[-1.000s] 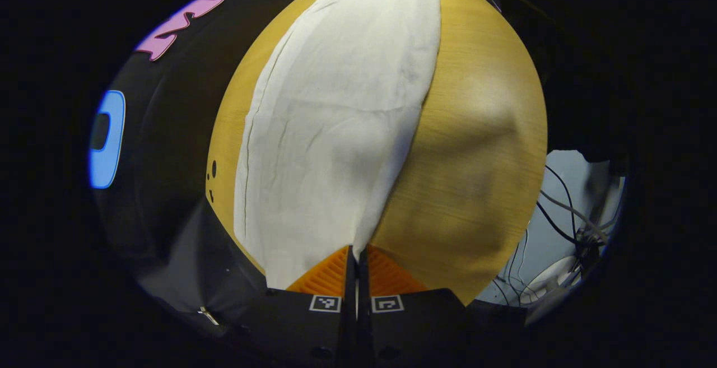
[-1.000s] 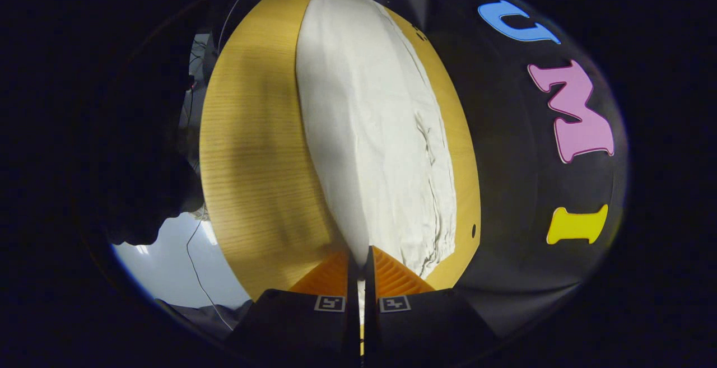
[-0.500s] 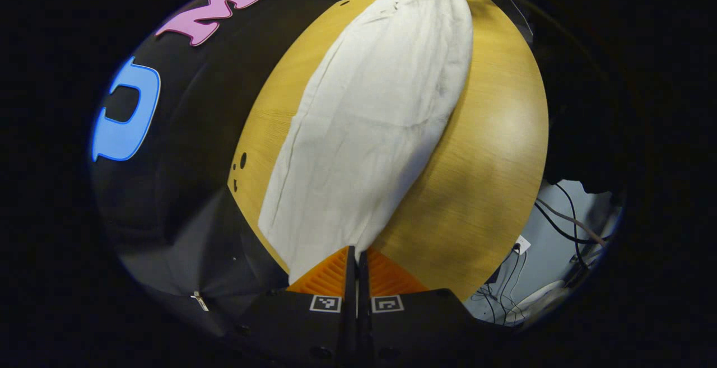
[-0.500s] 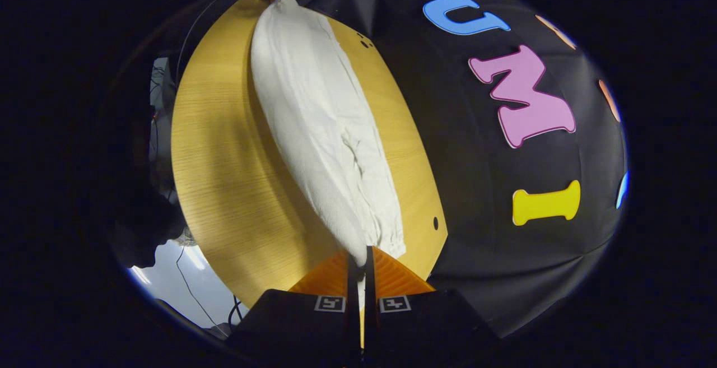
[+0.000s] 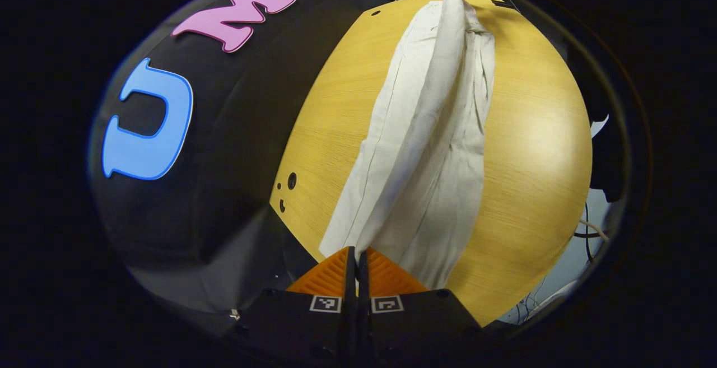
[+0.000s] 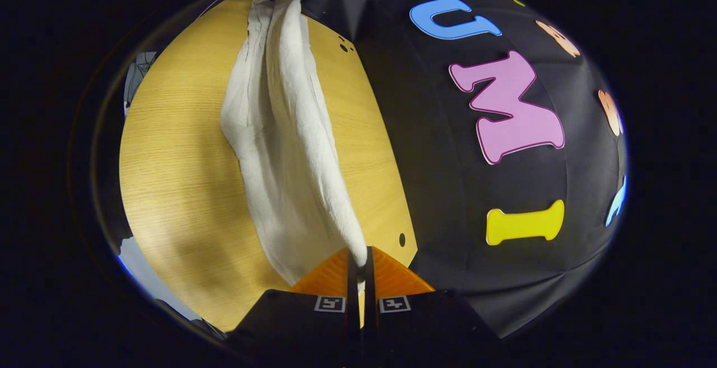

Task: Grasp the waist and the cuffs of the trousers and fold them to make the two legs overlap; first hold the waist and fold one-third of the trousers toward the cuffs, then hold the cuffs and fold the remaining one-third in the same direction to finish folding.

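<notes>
Trousers (image 5: pixel 431 149) hung stretched above the table (image 5: pixel 532 149), one end pinched in the left claw (image 5: pixel 356 256) at six o'clock, the other in the right claw (image 6: pixel 358 256), seen at twelve; likely lifted taut so both legs overlap.

Matt cloth over grained wood.
Off-white trousers (image 5: pixel 431 149) of soft, creased woven fabric, matt; round light wooden table (image 5: pixel 538 144) with fine straight grain and a faint satin sheen; ribbed plastic-looking fingers (image 6: pixel 392 275) pinching the cloth.
</notes>
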`<state>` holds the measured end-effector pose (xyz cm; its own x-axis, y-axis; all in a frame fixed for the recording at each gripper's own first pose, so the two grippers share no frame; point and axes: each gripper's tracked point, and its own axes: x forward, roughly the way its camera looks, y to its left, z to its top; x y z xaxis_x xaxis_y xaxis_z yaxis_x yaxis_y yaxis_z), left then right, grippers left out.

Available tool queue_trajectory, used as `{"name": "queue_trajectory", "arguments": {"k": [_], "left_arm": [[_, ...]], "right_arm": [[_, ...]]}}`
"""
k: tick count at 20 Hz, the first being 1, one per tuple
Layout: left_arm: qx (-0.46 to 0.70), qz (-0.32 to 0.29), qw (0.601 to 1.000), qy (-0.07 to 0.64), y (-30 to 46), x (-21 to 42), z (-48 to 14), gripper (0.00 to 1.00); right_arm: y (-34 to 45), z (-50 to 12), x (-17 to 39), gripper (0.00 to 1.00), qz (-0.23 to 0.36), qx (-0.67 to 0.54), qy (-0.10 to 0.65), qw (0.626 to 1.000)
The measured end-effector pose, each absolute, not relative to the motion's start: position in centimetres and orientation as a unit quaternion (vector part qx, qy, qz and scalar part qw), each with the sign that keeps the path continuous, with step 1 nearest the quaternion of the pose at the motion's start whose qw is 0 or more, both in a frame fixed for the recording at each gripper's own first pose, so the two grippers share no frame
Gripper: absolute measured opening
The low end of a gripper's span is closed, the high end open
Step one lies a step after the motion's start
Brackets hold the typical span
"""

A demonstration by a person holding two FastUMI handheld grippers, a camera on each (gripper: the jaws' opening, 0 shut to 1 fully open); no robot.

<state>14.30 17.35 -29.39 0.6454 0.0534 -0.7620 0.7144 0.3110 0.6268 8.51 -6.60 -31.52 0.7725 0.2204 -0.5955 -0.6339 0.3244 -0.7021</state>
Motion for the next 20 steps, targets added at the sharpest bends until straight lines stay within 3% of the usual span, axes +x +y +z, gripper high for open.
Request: {"name": "queue_trajectory", "arguments": {"k": [4,5,6,20], "left_arm": [[0.560,-0.240,0.706,0.362,17.7,17.0,-31.7,0.05],[0.561,-0.240,0.704,0.365,17.7,17.7,-32.3,0.05],[0.562,-0.240,0.701,0.367,17.8,18.3,-32.8,0.05],[0.637,-0.249,0.628,0.372,19.1,25.8,-37.7,0.06]], "right_arm": [[-6.5,-33.0,12.1,0.07,0.268,-0.519,0.199,0.787],[-6.3,-33.4,12.8,0.12,0.265,-0.518,0.202,0.787],[-6.1,-33.8,13.5,0.07,0.263,-0.517,0.205,0.788],[-5.4,-42.2,19.3,0.07,0.272,-0.548,0.243,0.753]]}}
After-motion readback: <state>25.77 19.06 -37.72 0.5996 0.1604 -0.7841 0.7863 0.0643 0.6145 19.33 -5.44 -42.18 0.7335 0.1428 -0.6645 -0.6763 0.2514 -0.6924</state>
